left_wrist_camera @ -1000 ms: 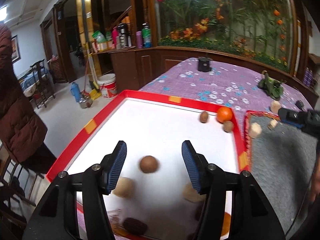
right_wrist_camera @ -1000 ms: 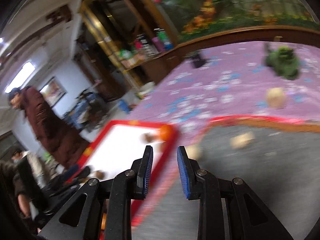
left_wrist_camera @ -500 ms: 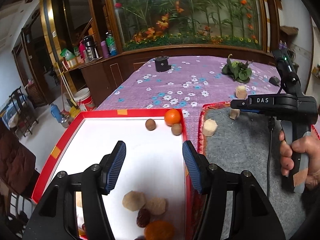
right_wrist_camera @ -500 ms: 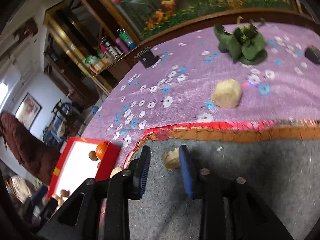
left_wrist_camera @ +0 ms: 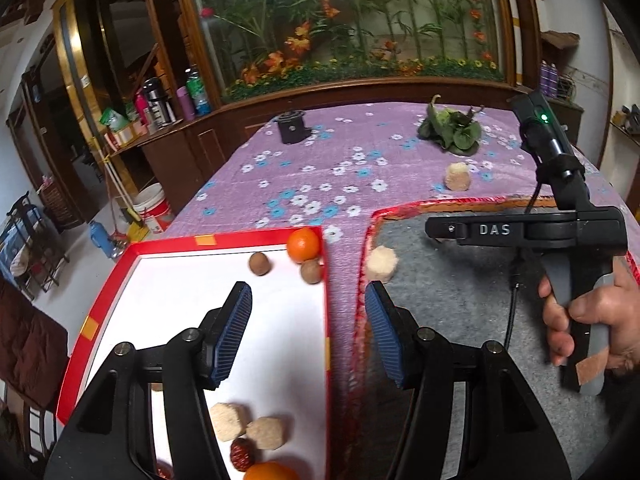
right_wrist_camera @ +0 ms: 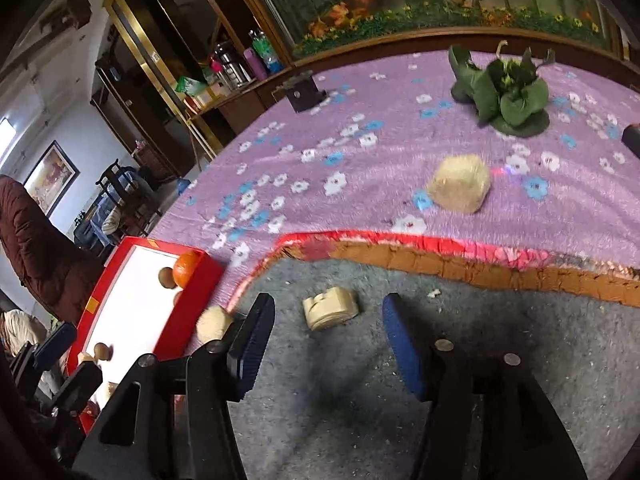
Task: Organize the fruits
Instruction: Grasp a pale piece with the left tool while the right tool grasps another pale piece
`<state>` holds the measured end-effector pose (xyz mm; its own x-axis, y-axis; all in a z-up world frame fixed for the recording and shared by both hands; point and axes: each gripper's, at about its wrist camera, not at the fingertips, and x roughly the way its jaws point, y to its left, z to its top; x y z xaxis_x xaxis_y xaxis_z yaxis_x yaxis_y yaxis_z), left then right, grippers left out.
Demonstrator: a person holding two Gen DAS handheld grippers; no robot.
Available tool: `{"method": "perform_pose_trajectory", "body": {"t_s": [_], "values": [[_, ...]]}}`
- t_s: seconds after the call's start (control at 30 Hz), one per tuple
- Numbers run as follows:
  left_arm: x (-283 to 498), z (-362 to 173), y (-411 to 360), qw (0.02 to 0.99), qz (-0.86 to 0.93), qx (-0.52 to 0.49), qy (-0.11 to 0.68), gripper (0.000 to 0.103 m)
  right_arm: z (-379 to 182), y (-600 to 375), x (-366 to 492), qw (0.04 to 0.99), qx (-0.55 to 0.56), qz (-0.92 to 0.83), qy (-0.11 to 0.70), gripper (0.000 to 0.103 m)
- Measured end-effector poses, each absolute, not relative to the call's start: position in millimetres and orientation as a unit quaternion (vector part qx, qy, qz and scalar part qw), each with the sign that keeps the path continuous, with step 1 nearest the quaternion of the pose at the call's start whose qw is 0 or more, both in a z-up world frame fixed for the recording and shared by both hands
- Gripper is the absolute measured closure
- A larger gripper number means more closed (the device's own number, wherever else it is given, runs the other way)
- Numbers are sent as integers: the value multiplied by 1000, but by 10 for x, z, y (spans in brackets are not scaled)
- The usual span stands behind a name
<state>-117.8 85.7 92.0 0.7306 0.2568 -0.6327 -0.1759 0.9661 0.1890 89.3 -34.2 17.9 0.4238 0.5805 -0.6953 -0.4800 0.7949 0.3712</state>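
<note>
With jaws wide, right gripper (right_wrist_camera: 326, 344) hovers nr pale chunk (right_wrist_camera: 330, 307) — no contact.

I am looking into a lived-in home, most likely a sitting or dining room. A table under a purple flowered cloth (left_wrist_camera: 320, 168) fills mid-frame. Behind it, along the top, a wood-framed glass case of flowers (left_wrist_camera: 352, 28) spans the wall. At upper left, a wooden ledge holds flasks and bottles (left_wrist_camera: 172, 98), with a bucket (left_wrist_camera: 154, 206) on the floor below. A framed picture (right_wrist_camera: 50, 176) hangs at far left.
</note>
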Motion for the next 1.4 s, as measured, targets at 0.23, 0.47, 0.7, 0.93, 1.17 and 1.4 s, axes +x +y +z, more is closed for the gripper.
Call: {"method": "perform_pose_trajectory", "body": {"t_s": [0.23,0.47,0.7,0.93,1.17,1.4], "values": [[-985,860,820,921,89,65,373,45,193,-349,905,838,44,323,437,74],[-791,845,674,917,64,75,386,45,358,-725,1008,828,141,325,435,74],[-541,714,544,909,45,72,408,46,313,-891,1108,812,194,311,454,74],[-334,525,550,896,43,67,436,46,266,-883,1119,803,204,312,464,74],[-253,418,609,890,33,51,452,69,244,-878,1122,804,204,308,466,74],[-289,437,620,896,40,45,440,78,242,-873,1116,805,206,308,464,74]]}}
